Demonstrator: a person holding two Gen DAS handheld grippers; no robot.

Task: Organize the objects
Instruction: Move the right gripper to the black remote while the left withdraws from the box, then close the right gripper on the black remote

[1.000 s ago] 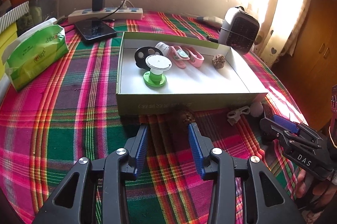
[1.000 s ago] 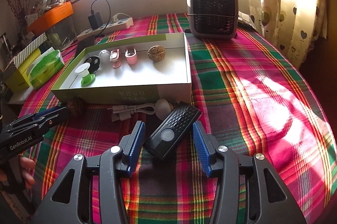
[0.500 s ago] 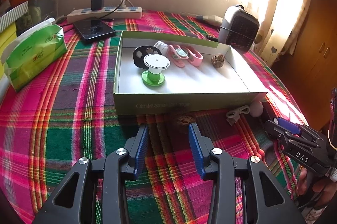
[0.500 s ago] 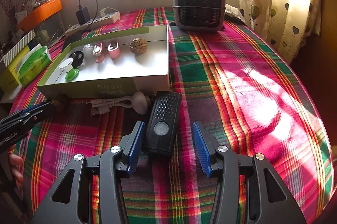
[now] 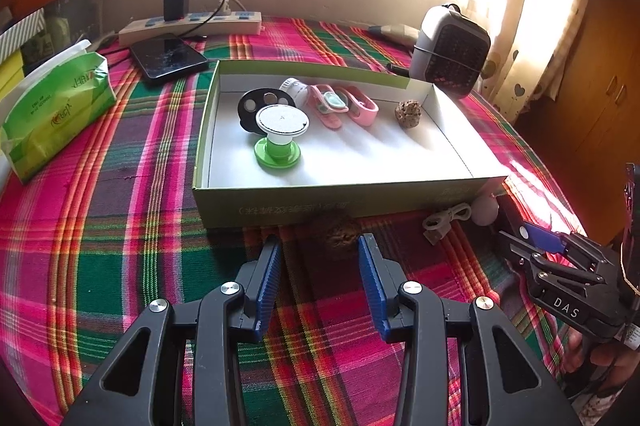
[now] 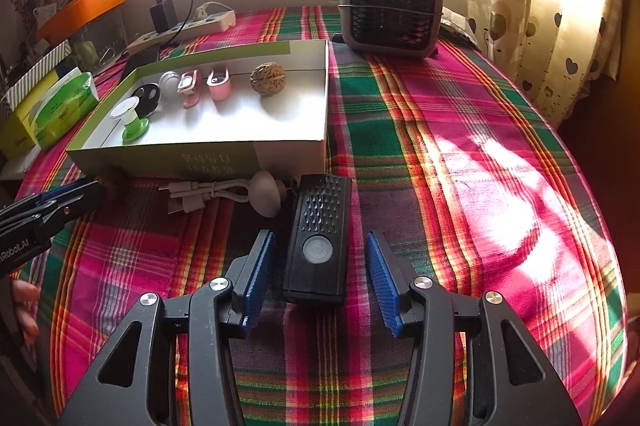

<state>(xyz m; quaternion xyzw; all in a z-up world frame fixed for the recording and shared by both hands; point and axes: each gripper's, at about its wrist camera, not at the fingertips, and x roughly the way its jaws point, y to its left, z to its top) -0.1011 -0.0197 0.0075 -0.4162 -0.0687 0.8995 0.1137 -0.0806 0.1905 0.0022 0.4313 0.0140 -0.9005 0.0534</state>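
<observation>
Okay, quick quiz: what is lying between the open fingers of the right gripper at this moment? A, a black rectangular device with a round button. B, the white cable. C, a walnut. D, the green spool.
A: in the right wrist view the black rectangular device lies on the plaid cloth between the blue pads of the open right gripper, neither pad touching it.

In the box (image 6: 224,162) near the surface's (image 6: 460,130) middle: spool (image 6: 130,118), disc (image 6: 148,94), clips (image 6: 219,84), walnut (image 6: 268,79). Before its front wall: second walnut (image 5: 342,232), cable (image 6: 204,195), remote (image 6: 320,238). Behind, at the far edge: fan (image 6: 390,6), power strip (image 5: 192,24).
</observation>
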